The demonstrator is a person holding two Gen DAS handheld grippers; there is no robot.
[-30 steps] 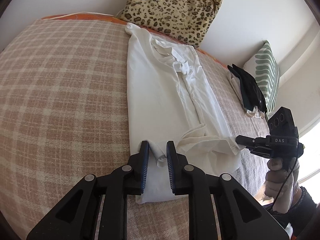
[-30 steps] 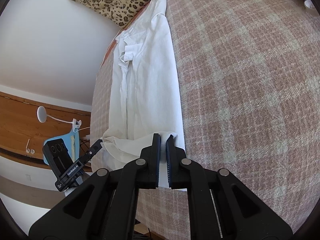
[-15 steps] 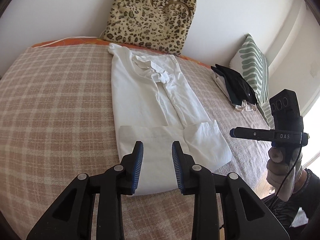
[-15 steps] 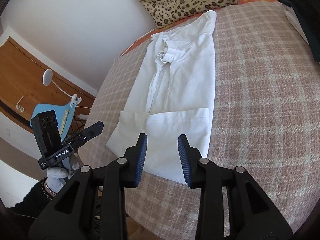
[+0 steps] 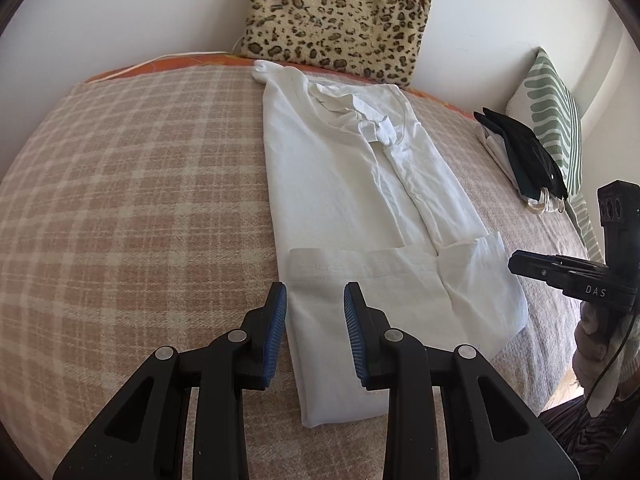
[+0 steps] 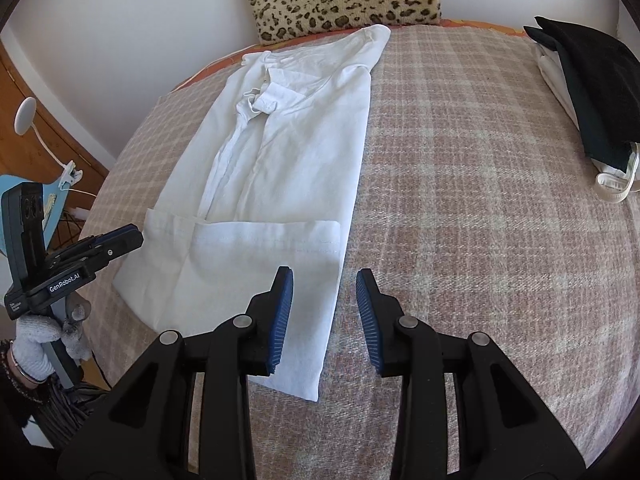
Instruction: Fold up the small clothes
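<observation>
A white shirt (image 5: 352,184) lies flat on the plaid bedspread (image 5: 140,200), folded lengthwise, with its bottom hem folded up over the body. My left gripper (image 5: 315,304) is open and empty, just above the shirt's near left corner. My right gripper (image 6: 325,288) is open and empty above the shirt's near right edge (image 6: 280,184). Each gripper also shows in the other's view, the right one (image 5: 560,274) and the left one (image 6: 100,246), held off the bed's sides.
A leopard-print cushion (image 5: 340,16) leans on the wall behind the shirt. A stack of folded black and white clothes (image 5: 520,156) lies on the right, also in the right wrist view (image 6: 588,92). A green-striped pillow (image 5: 556,112) stands beyond it.
Both grippers let go of the shirt's hem after laying it up over the body, opened, and pulled back toward the near edge of the bed.
</observation>
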